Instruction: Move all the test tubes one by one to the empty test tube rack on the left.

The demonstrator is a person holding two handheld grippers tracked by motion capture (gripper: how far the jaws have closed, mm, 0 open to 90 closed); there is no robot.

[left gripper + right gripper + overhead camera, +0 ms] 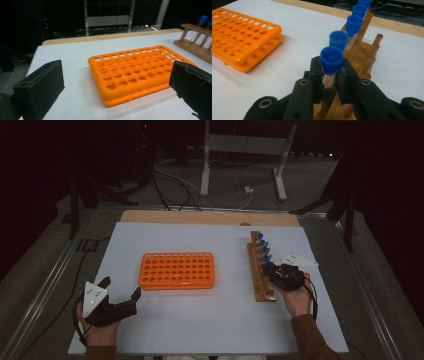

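Right tool (331, 75) clamped on nearest blue-capped tube (331, 60), not yet lifted from wooden rack (260, 275) near worktop's right edge. Orange rack (176, 270) mid-worktop, all wells empty. Left tool (121, 291) jaws apart, idle. No transfer completed.

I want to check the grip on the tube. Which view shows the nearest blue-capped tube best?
The right gripper view: the nearest blue-capped tube stands close up, the right gripper shut on it just below the cap. The high view shows it small, at the wooden rack. The left gripper view shows two blurred caps far off.
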